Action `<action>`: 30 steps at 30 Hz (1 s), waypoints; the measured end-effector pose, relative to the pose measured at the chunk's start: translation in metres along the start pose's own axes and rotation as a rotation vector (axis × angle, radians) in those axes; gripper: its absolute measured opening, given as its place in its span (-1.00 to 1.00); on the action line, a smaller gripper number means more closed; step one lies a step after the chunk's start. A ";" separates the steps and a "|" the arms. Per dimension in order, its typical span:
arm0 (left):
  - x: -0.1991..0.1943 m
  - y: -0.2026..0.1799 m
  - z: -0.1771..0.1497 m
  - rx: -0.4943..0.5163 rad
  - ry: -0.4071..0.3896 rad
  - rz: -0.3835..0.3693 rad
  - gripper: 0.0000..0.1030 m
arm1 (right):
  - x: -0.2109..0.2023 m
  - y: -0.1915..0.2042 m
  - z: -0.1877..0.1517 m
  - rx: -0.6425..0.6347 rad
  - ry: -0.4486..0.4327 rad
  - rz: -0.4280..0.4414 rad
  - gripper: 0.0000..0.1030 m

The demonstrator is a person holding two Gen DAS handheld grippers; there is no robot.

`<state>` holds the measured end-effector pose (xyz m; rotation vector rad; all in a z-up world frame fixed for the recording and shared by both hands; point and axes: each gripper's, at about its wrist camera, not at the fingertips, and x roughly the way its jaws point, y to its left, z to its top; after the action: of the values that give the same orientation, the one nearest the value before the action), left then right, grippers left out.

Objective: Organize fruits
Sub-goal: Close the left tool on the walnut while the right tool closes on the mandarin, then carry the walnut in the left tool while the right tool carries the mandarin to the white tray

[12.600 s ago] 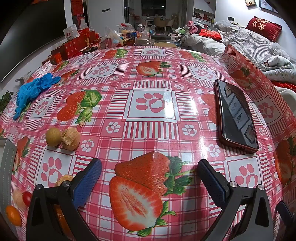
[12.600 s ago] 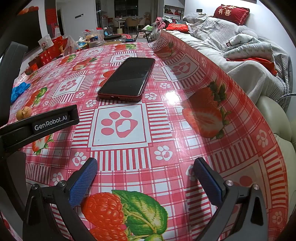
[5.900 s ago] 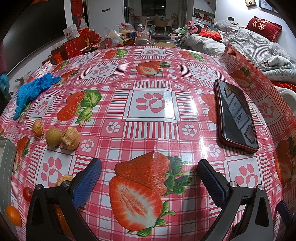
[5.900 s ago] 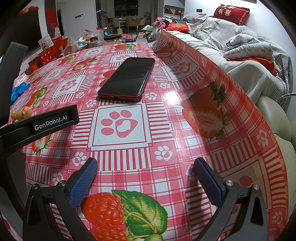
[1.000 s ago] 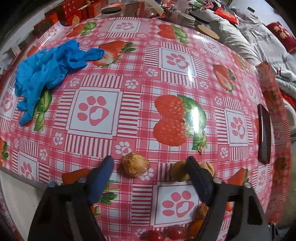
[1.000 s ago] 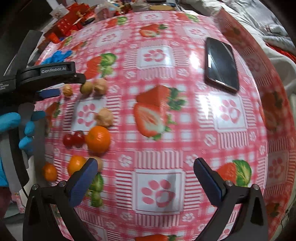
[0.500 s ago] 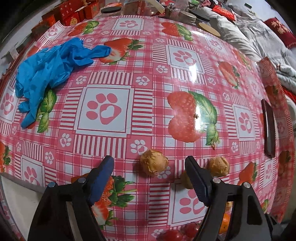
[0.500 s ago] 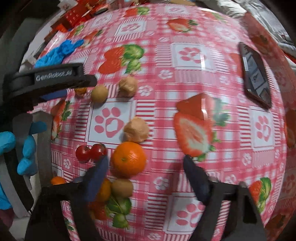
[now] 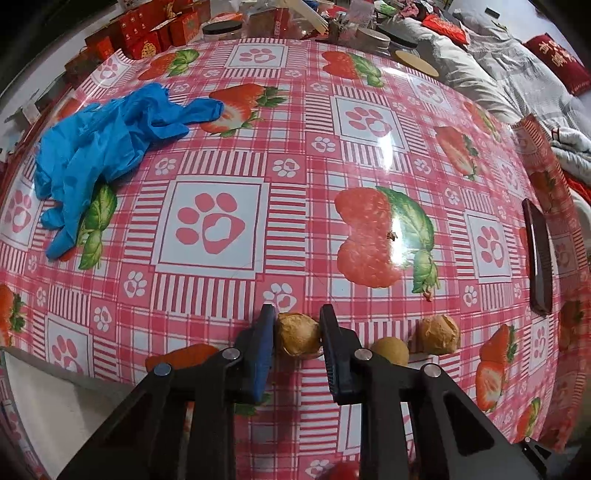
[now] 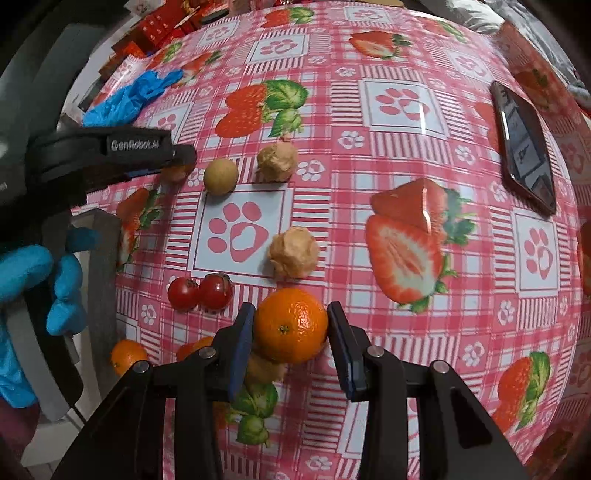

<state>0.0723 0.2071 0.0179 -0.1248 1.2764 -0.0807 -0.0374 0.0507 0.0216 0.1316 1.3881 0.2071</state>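
My left gripper (image 9: 297, 334) is shut on a wrinkled brown walnut (image 9: 298, 333) that rests on the red strawberry tablecloth (image 9: 218, 221). A smooth tan round fruit (image 9: 389, 351) and a second walnut (image 9: 438, 334) lie just to its right. My right gripper (image 10: 290, 326) is shut on a large orange (image 10: 290, 325) at table level. In the right wrist view, two cherry tomatoes (image 10: 199, 292), a walnut (image 10: 293, 252), the tan fruit (image 10: 220, 175), another walnut (image 10: 277, 161) and a small orange (image 10: 127, 356) lie around it. The left gripper's body (image 10: 110, 151) shows at the left.
A blue glove (image 9: 107, 147) lies at the table's far left. A dark phone (image 10: 524, 146) lies at the right edge, also in the left wrist view (image 9: 539, 254). Red boxes and jars (image 9: 155, 29) stand along the far edge. A grey tray edge (image 10: 103, 258) sits at the left.
Both grippers have closed: the left on the walnut, the right on the large orange. Half a second ago both were open and straddling these fruits.
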 end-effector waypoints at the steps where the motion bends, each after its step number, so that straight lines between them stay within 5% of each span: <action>1: -0.004 0.003 -0.003 -0.003 -0.005 -0.010 -0.49 | -0.005 -0.002 -0.002 0.003 -0.007 0.010 -0.17; 9: -0.046 -0.004 -0.030 -0.010 -0.052 -0.018 -0.49 | -0.031 -0.017 -0.023 0.009 -0.020 0.066 -0.17; 19: -0.106 0.009 -0.113 -0.128 -0.066 0.043 -0.49 | -0.056 -0.018 -0.054 -0.111 0.012 0.094 -0.17; 30: -0.147 0.084 -0.209 -0.289 -0.042 0.178 -0.49 | -0.063 0.063 -0.082 -0.304 0.026 0.172 -0.17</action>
<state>-0.1713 0.2988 0.0865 -0.2584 1.2462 0.2590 -0.1324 0.0954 0.0808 -0.0052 1.3554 0.5610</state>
